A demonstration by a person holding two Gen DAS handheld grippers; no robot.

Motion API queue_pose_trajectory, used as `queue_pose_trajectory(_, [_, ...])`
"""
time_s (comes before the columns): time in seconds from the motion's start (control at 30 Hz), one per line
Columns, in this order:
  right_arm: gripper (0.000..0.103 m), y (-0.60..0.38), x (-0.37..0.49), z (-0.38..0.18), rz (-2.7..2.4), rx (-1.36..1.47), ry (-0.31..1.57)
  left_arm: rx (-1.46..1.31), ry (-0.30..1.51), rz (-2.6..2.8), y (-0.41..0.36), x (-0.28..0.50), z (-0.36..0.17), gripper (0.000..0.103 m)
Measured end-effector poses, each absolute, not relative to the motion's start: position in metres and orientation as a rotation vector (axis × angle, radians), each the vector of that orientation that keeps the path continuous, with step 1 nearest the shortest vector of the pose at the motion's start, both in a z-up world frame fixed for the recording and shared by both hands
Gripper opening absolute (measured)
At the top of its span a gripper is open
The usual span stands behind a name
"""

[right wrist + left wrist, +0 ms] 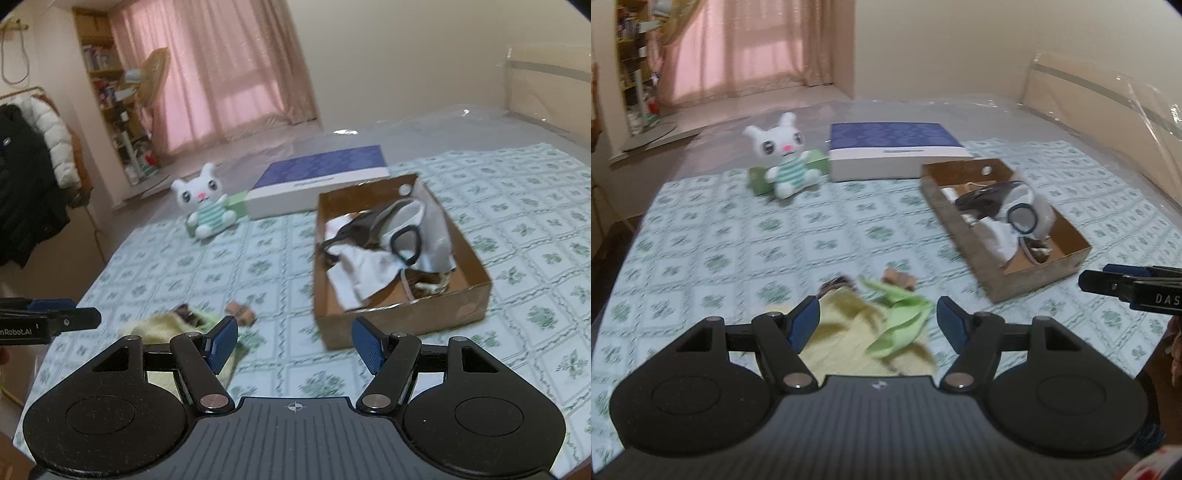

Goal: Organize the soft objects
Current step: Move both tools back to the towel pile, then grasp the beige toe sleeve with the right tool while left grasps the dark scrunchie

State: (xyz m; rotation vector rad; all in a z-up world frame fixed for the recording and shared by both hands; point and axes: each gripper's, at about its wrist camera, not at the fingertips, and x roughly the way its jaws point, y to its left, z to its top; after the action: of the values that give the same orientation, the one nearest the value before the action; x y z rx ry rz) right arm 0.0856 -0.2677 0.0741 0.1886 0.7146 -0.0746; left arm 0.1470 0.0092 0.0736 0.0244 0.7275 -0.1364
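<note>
Left gripper fingers are held apart over the yellow-green cloth pile on the bed. Right gripper fingers are spread, empty. Cardboard box of garments is seen at 1 o'clock.

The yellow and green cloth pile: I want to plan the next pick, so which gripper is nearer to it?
Left. The left gripper hangs open right over the cloth pile; the right gripper is off to its right, in front of the cardboard box.
</note>
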Motion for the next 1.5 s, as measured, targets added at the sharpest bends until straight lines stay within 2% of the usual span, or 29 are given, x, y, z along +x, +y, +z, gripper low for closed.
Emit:
queue_pose_trajectory(0.3, [0.068,-0.236,0.089,0.059,0.012,0.155,0.763,-0.014,0.749,-0.047,0.045,0.117,0.062,0.067])
queue_pose_trajectory(0.7, [0.068,-0.214,0.093,0.035,0.06,0.135,0.818,-0.028,0.793,-0.014,0.056,0.106,0.041,0.067])
queue_pose_trajectory(1.23, [0.068,-0.203,0.107,0.002,0.076,0.135,0.902,-0.036,0.857,0.0,0.058,0.122,0.015,0.067])
queue_pose_trajectory(1.5, [0.068,-0.207,0.134,0.001,0.052,0.106,0.864,0.006,0.807,-0.015,0.059,0.155,0.022,0.065])
